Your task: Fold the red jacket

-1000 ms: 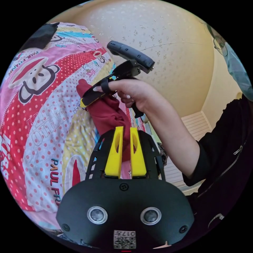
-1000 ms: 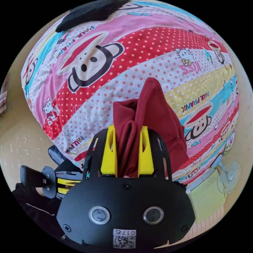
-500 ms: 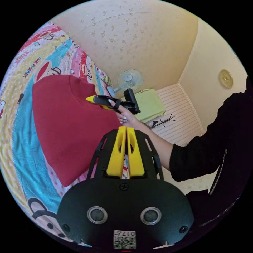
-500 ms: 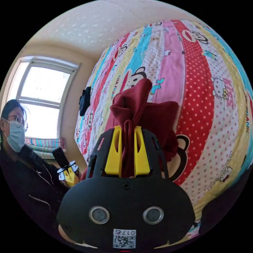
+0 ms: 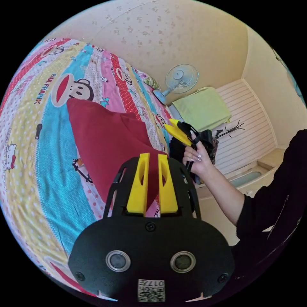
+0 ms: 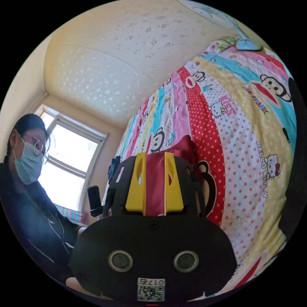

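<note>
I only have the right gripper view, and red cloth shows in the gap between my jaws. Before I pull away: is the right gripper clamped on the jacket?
Observer: No. The left gripper view shows the right gripper in the air by the bed's edge, jaws apart, clear of the red jacket.
Operator: How does the jacket lie?
Observer: Flat on the cartoon bedsheet, one layer folded over on top.
Operator: And the left gripper?
Observer: The left gripper is at the jacket's near corner. Red shows between its jaws, but I cannot tell whether they clamp it.
</note>
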Available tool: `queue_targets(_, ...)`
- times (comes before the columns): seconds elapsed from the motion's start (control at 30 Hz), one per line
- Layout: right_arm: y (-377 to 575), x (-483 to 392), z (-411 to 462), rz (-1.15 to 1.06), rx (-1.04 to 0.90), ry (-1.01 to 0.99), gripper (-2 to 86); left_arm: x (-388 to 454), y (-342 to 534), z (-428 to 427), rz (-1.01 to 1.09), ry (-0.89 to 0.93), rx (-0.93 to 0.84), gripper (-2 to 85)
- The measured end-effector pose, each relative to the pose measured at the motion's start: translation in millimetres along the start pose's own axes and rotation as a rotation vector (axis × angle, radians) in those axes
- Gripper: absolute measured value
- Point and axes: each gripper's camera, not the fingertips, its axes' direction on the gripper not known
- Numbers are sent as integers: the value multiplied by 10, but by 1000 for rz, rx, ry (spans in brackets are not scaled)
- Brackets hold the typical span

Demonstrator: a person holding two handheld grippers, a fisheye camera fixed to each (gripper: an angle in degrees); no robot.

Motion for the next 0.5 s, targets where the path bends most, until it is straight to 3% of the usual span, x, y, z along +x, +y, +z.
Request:
queue_targets(0.1,231,-453,14,-118,-5,194,58,81,-4,734,64,-79,-188,15)
queue_targets(0.2,598,-259,609,-159,-374,463,40,-1,269,1068,71,-128,-174,-5)
queue_targets(0.23,759,-117,711,-165,-412,491,35,-7,282,1051,53,-114,-169,-5)
queue_targets(0.27,846,-80,544,-162,-287,448,29,0,276,1067,34,-85,-239,-6)
queue_targets(0.37,832,53,205,-22,-237,276,15,84,298,826,72,-58,-305,-1)
queue_targets(0.5,983,-78,-213,-71,-98,274,9,-126,374,27,-41,-100,-106,70)
